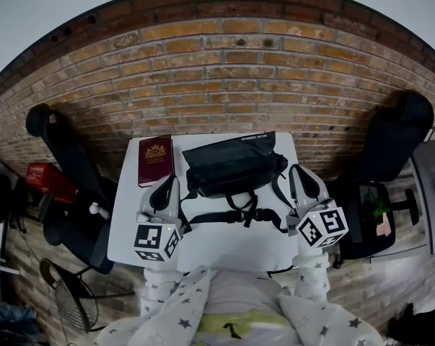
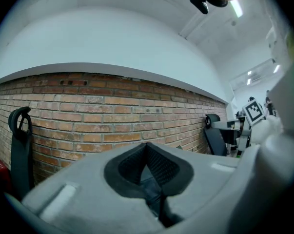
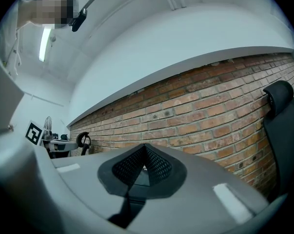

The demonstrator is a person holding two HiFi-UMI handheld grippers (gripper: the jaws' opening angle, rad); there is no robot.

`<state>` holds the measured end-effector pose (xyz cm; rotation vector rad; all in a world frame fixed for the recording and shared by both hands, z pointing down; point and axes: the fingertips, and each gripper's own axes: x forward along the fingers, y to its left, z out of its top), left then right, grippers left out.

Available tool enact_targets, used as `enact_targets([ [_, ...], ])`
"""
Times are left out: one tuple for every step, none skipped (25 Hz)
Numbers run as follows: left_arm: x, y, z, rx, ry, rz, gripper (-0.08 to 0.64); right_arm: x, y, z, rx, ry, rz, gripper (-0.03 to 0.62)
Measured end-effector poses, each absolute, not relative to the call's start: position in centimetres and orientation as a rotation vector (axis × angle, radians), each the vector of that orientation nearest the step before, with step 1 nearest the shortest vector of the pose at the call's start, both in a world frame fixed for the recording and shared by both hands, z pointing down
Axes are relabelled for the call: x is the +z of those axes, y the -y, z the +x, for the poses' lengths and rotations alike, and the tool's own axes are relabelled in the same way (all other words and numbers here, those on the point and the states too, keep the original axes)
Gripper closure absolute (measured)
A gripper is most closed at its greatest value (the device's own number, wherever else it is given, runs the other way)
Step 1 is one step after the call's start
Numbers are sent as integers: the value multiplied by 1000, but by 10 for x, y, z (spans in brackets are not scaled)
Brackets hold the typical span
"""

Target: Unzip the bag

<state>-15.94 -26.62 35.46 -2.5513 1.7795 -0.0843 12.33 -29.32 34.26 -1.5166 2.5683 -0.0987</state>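
Observation:
A black bag (image 1: 230, 166) lies at the back middle of the white table (image 1: 203, 240), its straps (image 1: 235, 213) trailing toward me. My left gripper (image 1: 168, 182) hovers left of the bag, its tip near the bag's left end, jaws shut and empty. On the other side my right gripper (image 1: 296, 170) hangs by the bag's right end, also shut on nothing. In the left gripper view the gripper (image 2: 147, 150) points level at the brick wall, pads together. The right gripper view shows that gripper (image 3: 145, 149) closed likewise, facing the wall.
A dark red book (image 1: 156, 160) lies at the table's back left, just beyond the left gripper. Black office chairs (image 1: 397, 139) stand on both sides of the table. A brick wall (image 1: 224, 78) runs right behind it. A wire basket (image 1: 73, 305) sits on the floor at the left.

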Motion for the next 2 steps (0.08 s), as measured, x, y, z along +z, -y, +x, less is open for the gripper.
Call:
enact_targets([
  [355, 266, -159, -86, -1780, -2551, 561, 343, 293, 124, -96, -2569, -1518, 584],
  [355, 266, -159, -88, -1780, -2550, 561, 342, 293, 124, -93, -2570, -1519, 584],
])
